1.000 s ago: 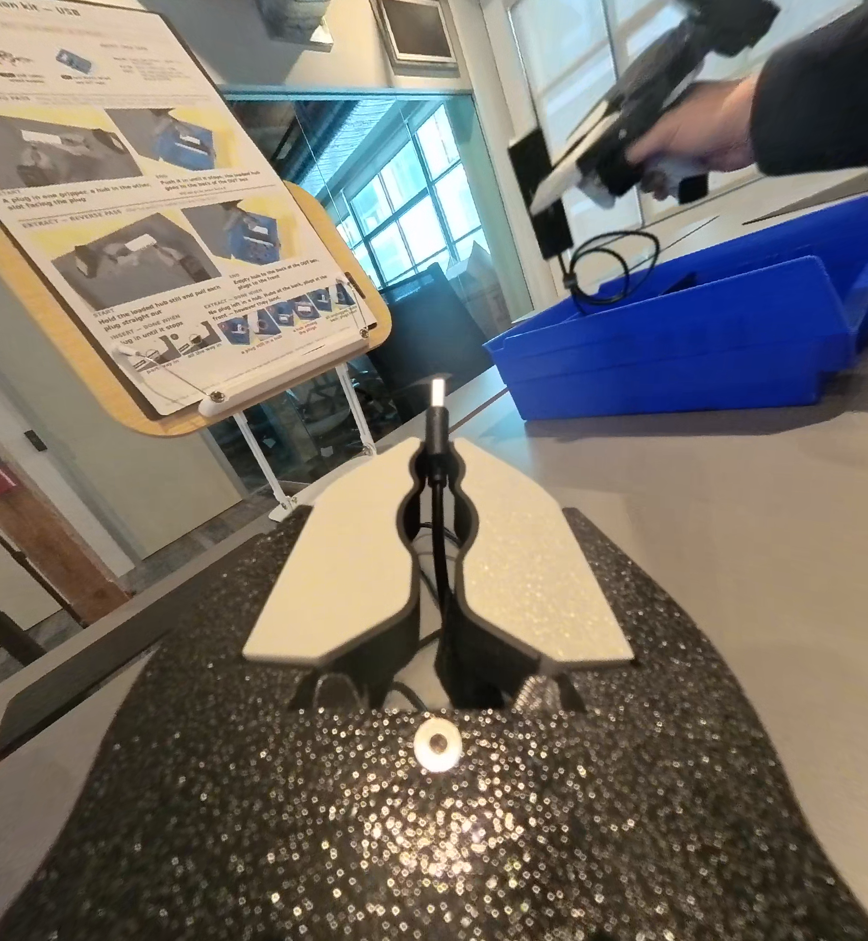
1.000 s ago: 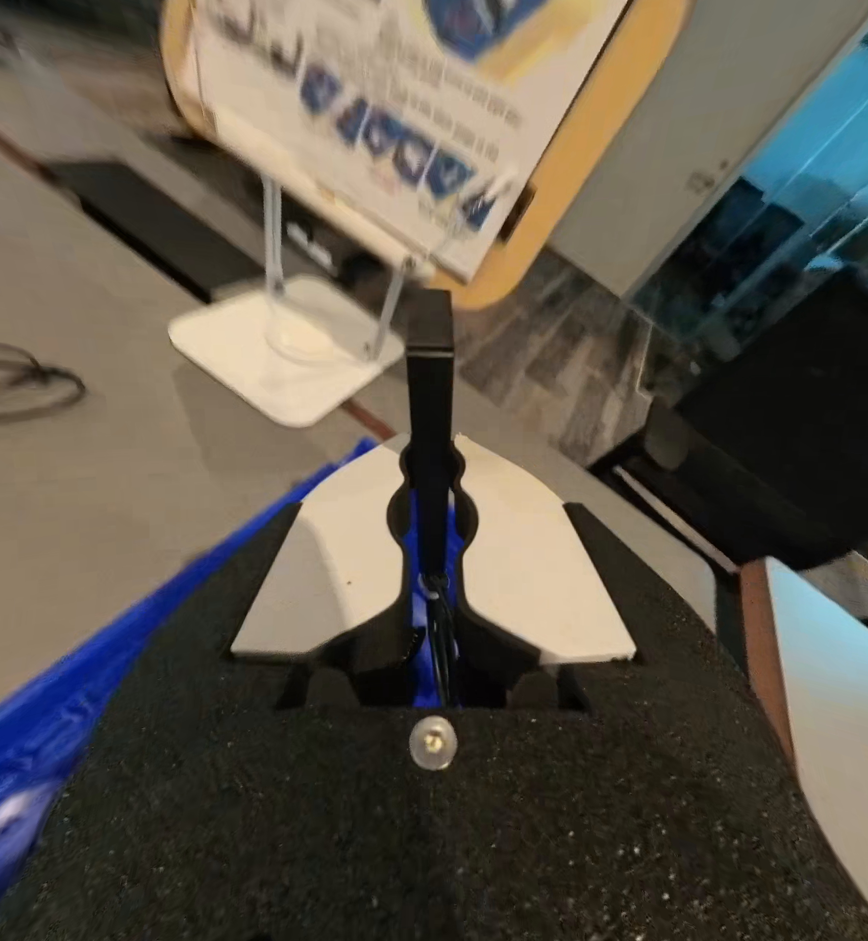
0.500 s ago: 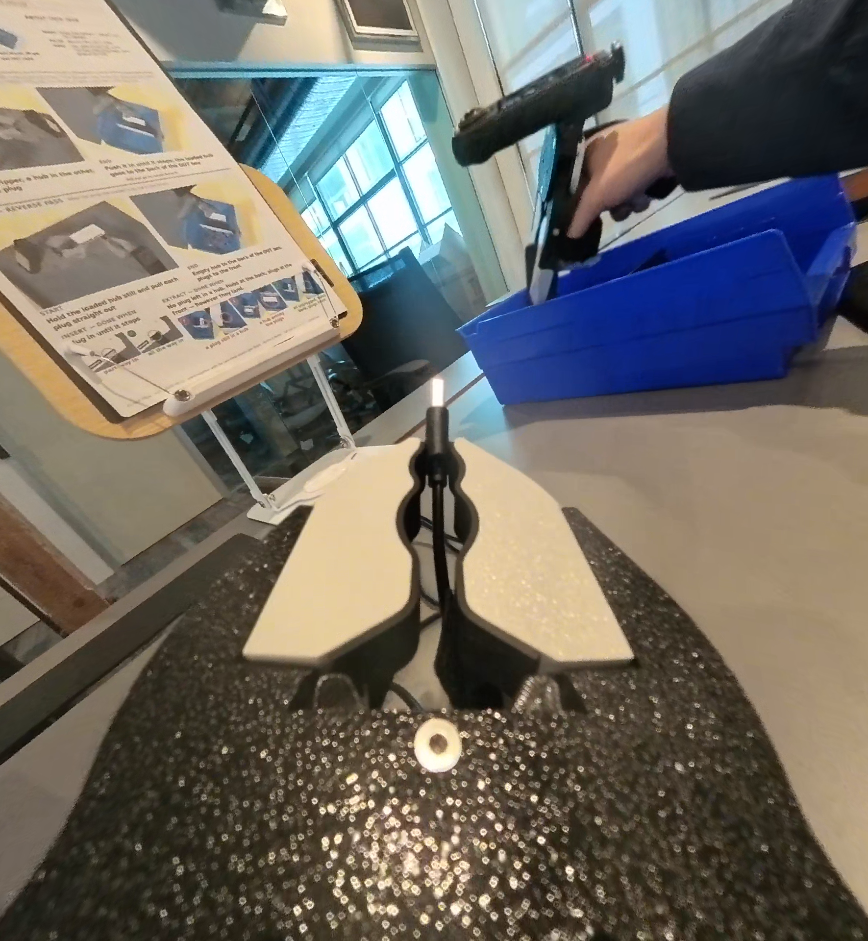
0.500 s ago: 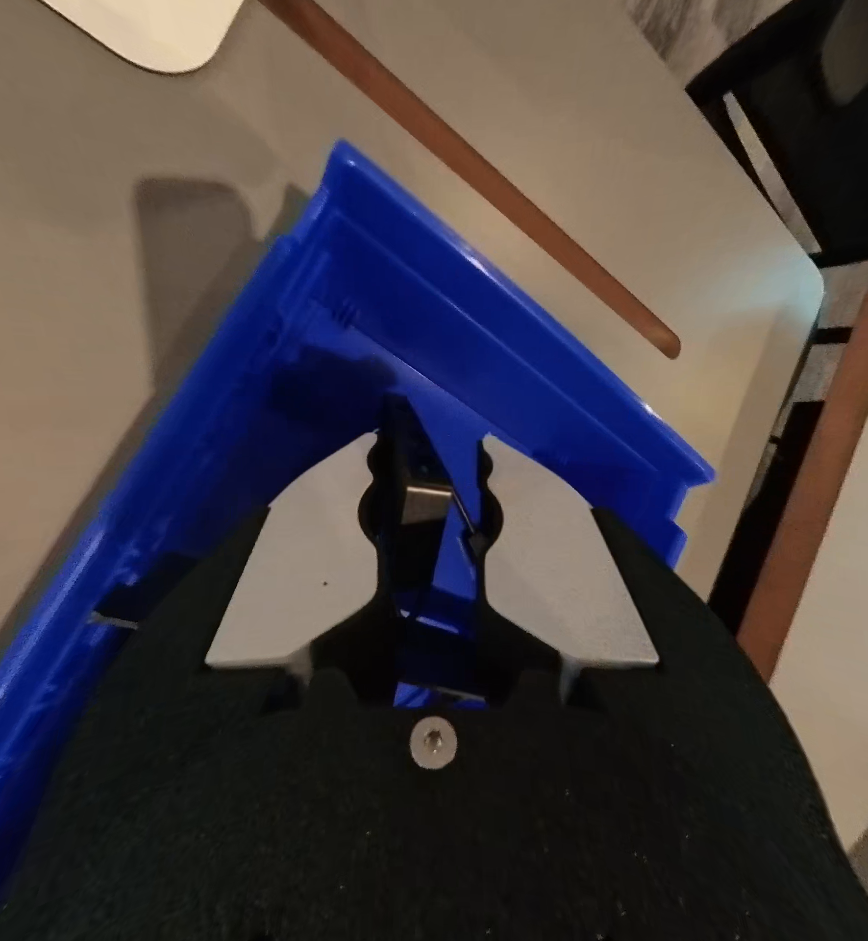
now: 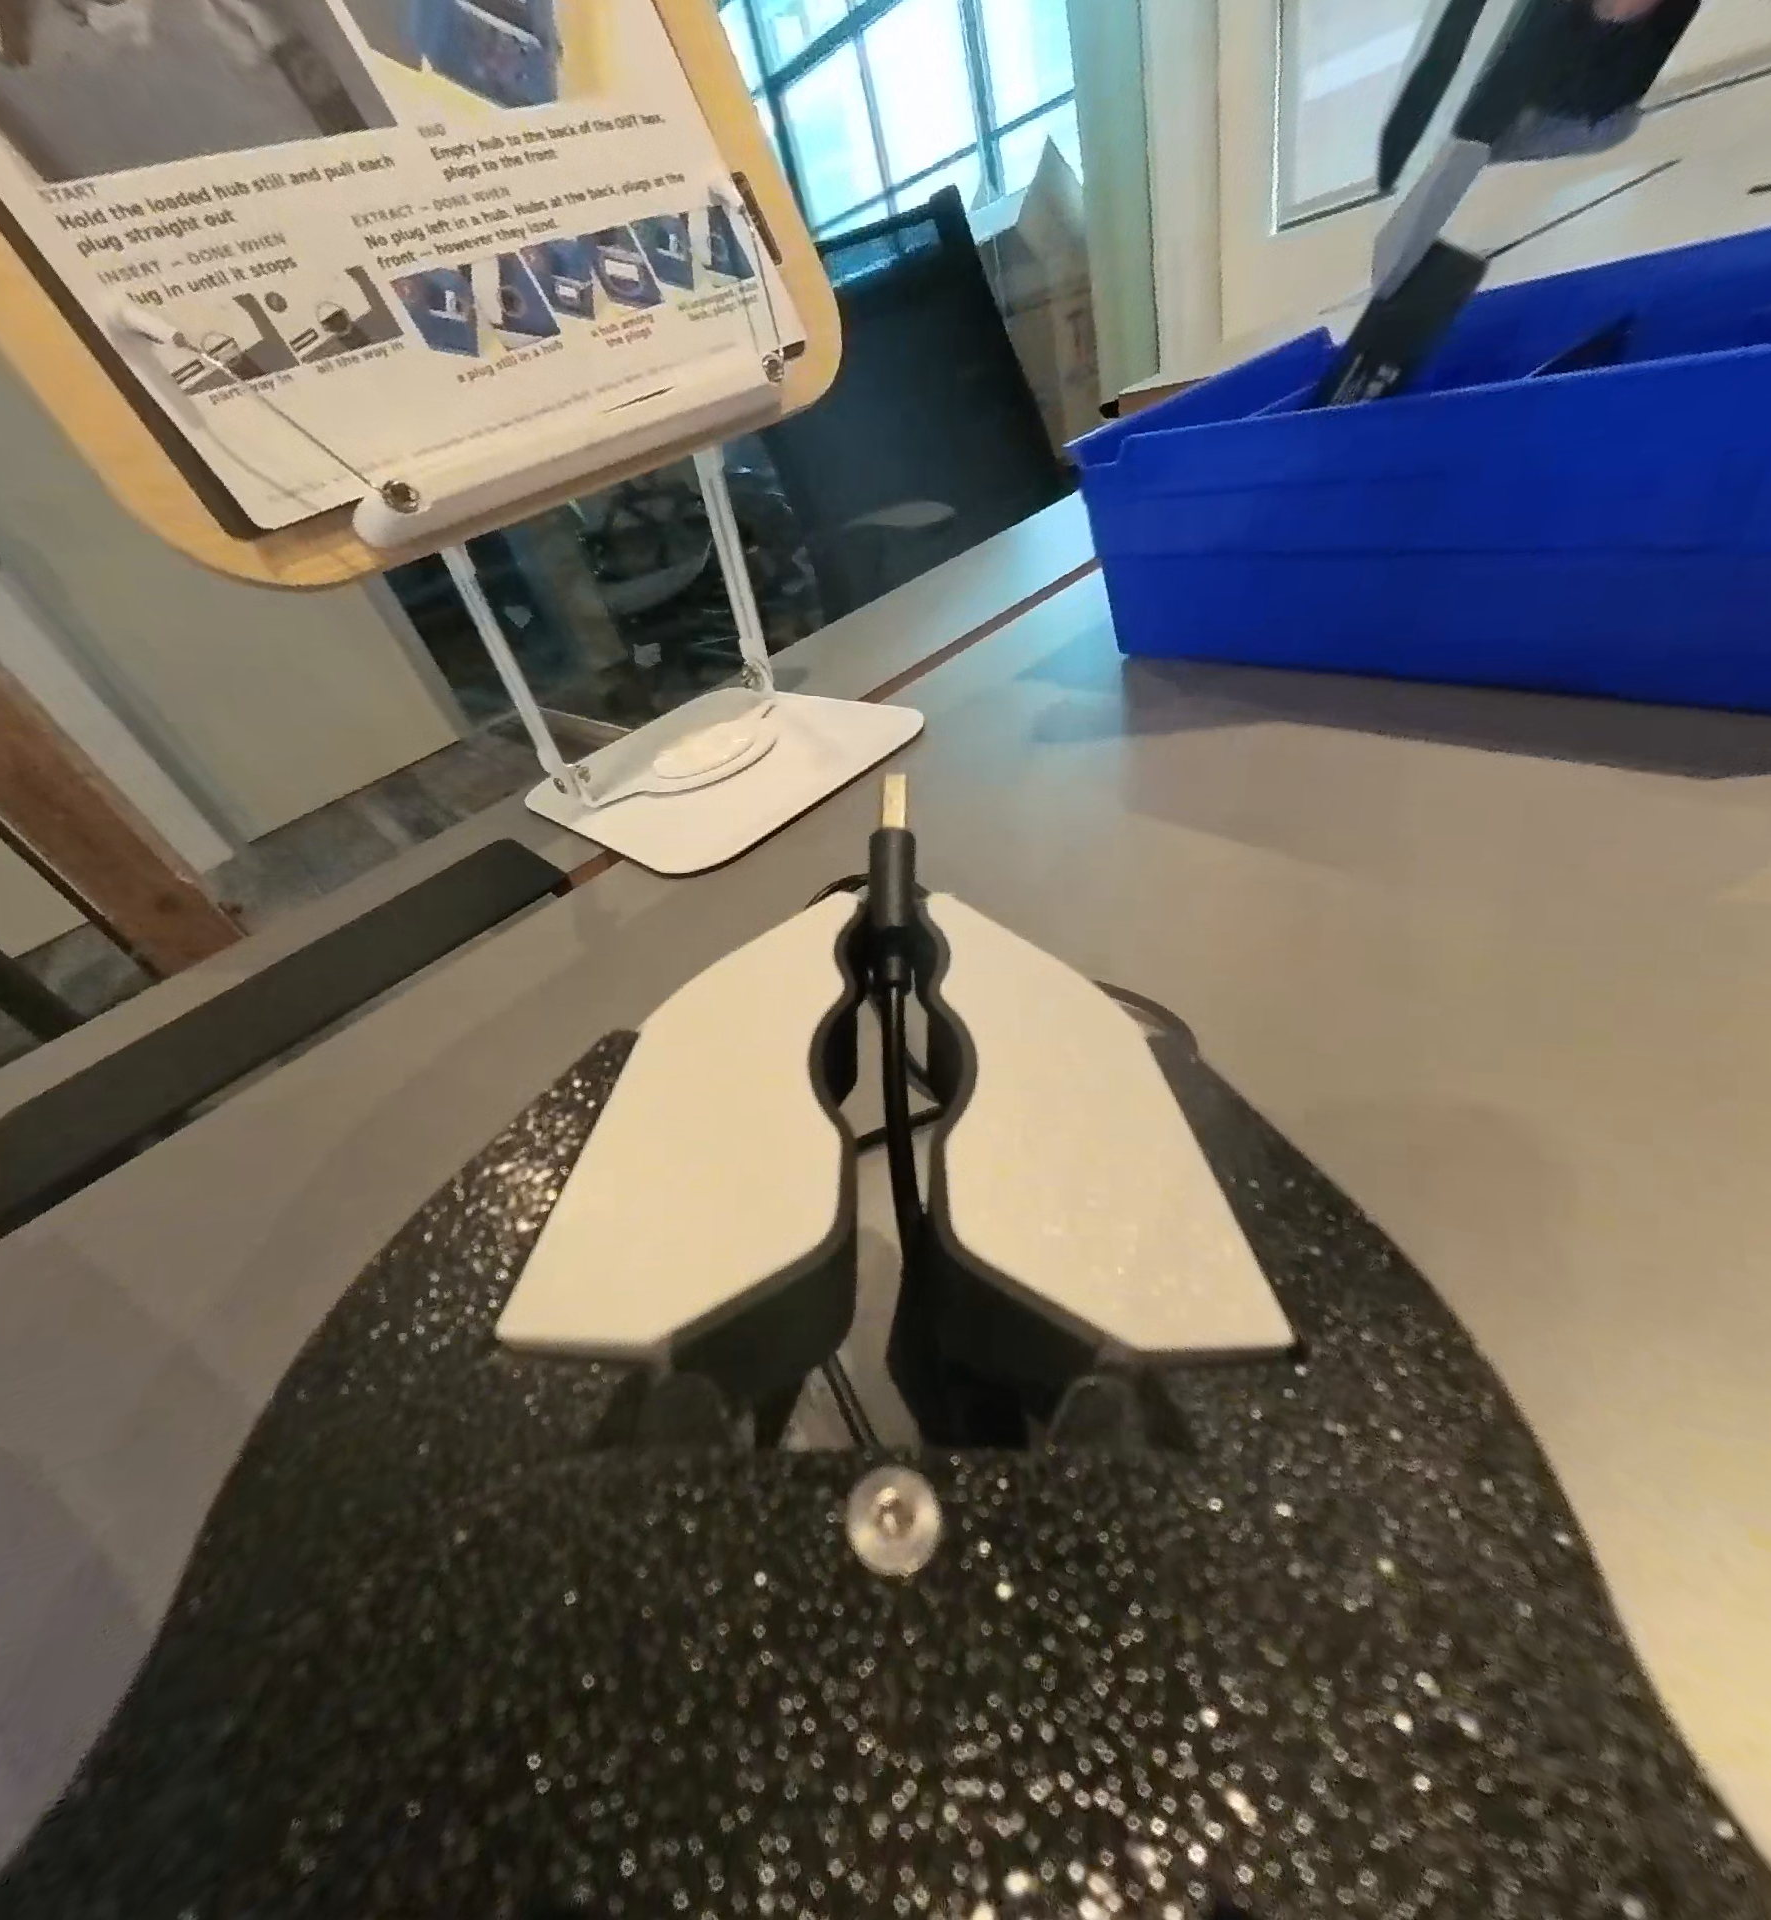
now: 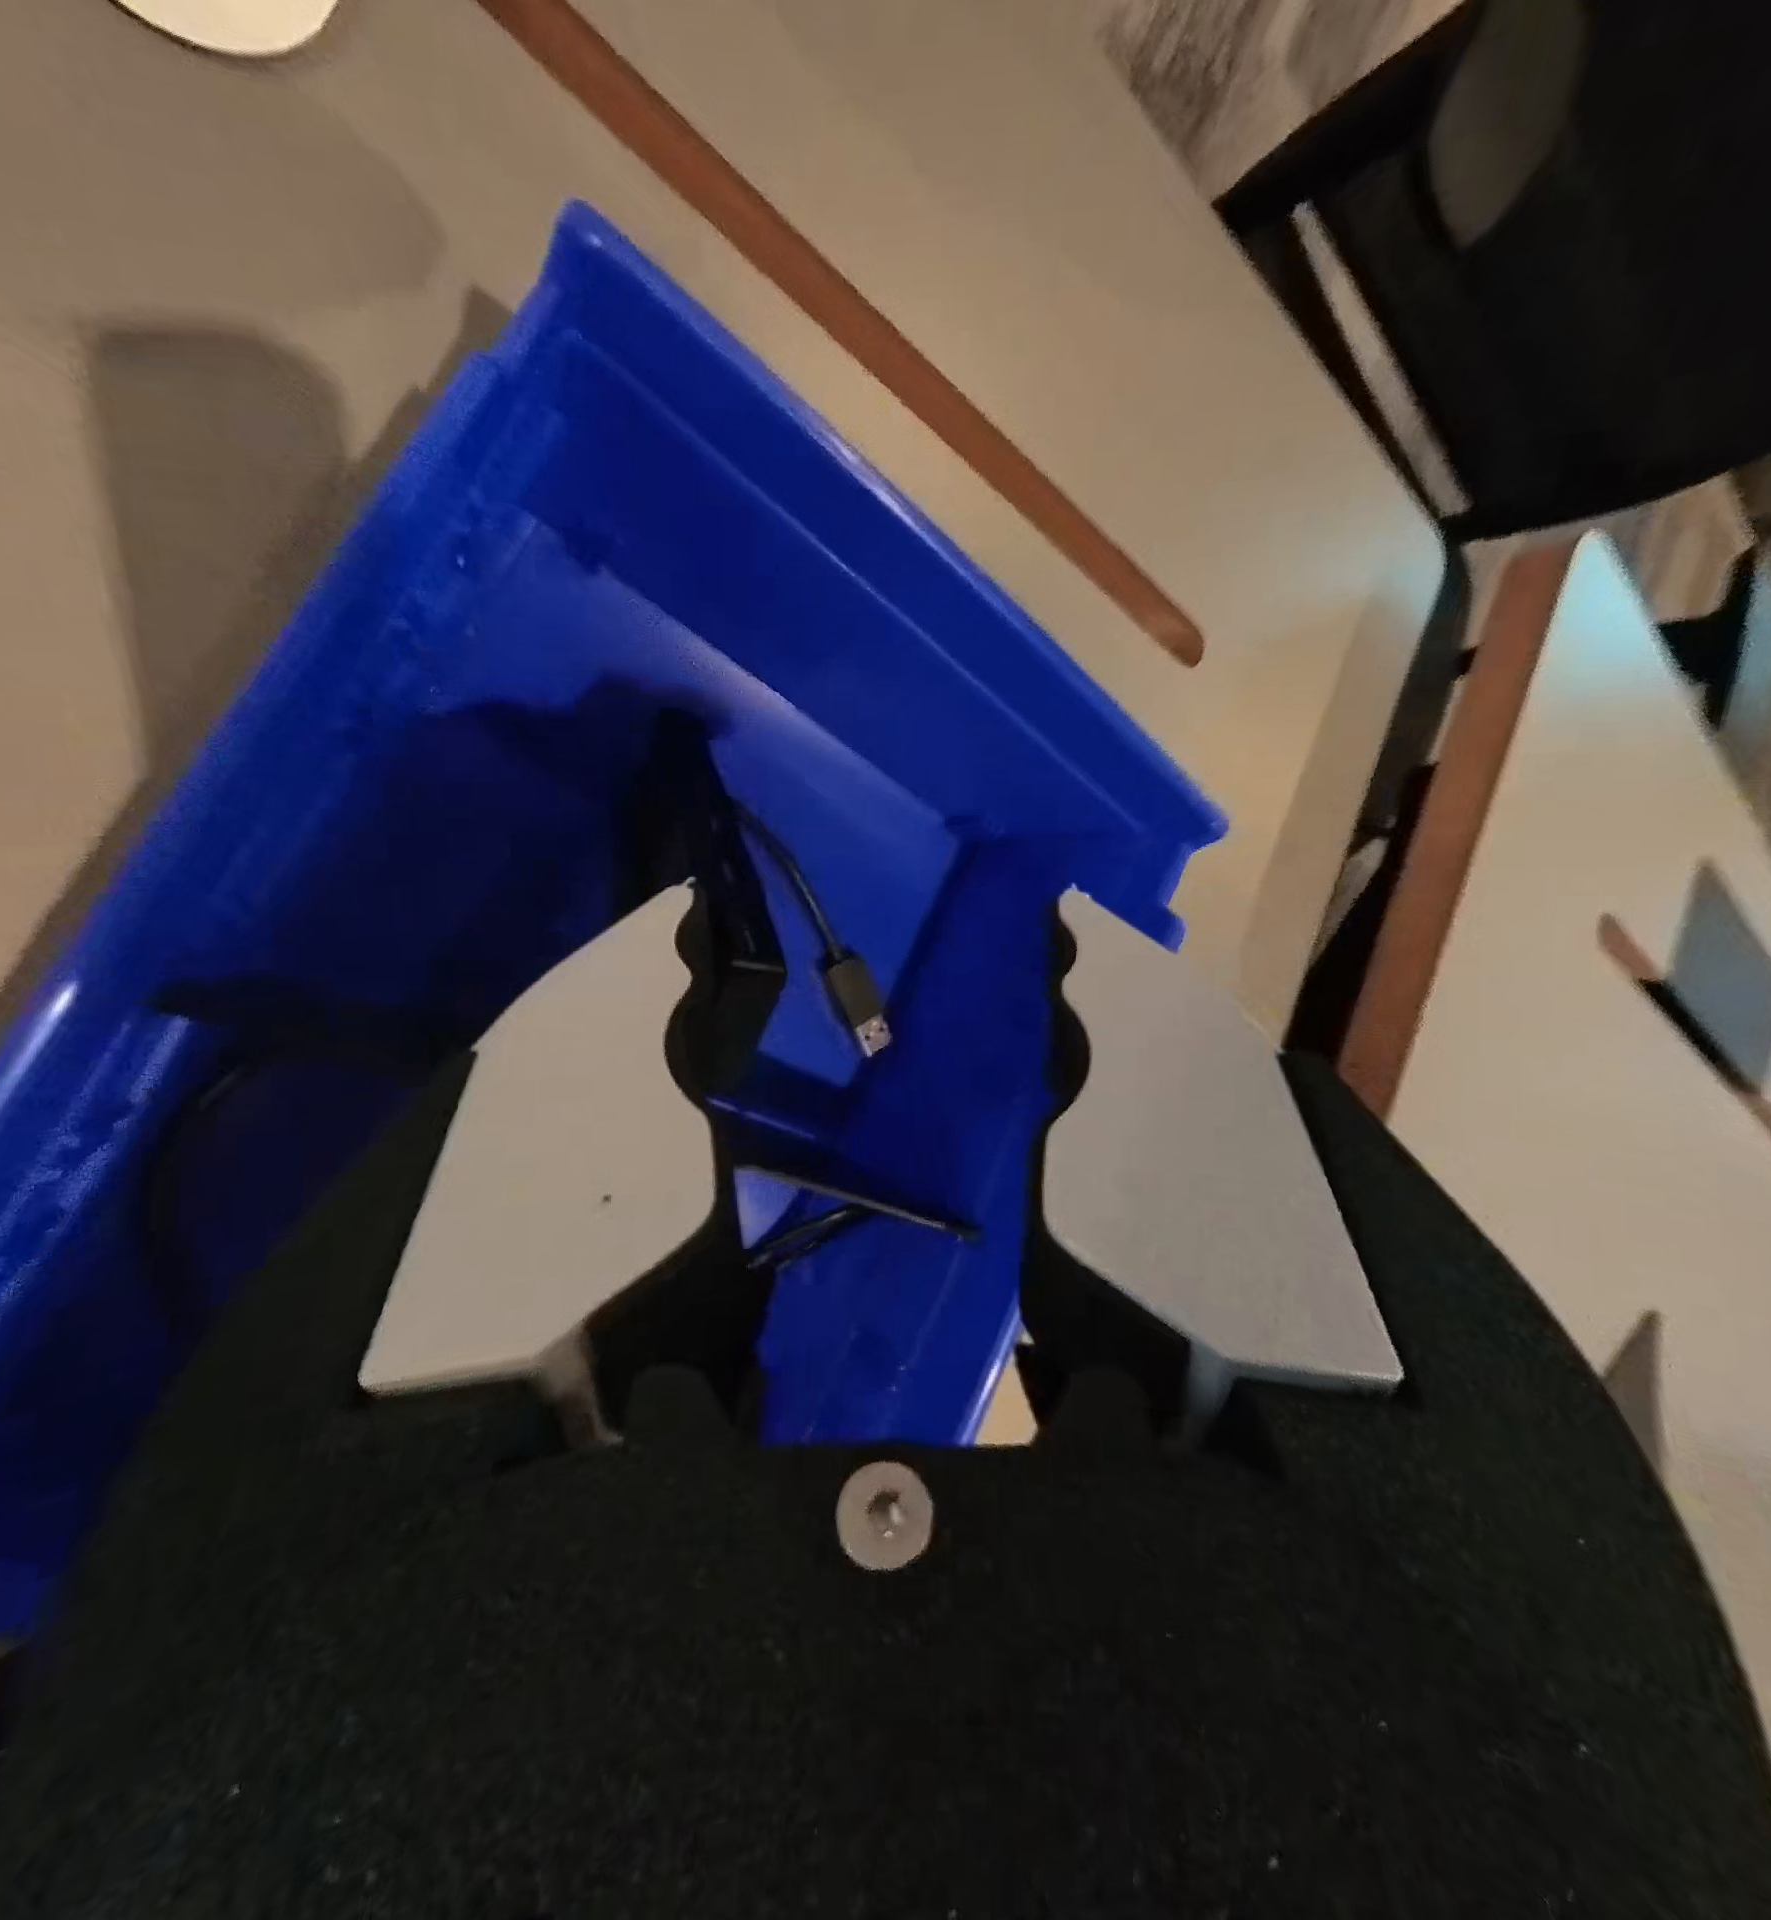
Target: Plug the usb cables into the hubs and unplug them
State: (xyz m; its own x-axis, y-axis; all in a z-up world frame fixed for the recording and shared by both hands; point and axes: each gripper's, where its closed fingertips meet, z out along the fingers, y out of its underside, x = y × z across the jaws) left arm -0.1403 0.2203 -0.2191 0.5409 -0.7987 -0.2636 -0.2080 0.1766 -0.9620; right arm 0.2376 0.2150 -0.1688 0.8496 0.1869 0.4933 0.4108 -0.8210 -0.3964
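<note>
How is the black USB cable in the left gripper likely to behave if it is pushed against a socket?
The USB cable looks thin and bends behind the left gripper, so it would probably flop. Its plug sticks out straight between shut fingers, so it likely stays stiff.

The right gripper (image 6: 865, 966) jaws have spread, dropping the hub (image 6: 730, 935) into the blue bin (image 6: 361, 831).
</note>
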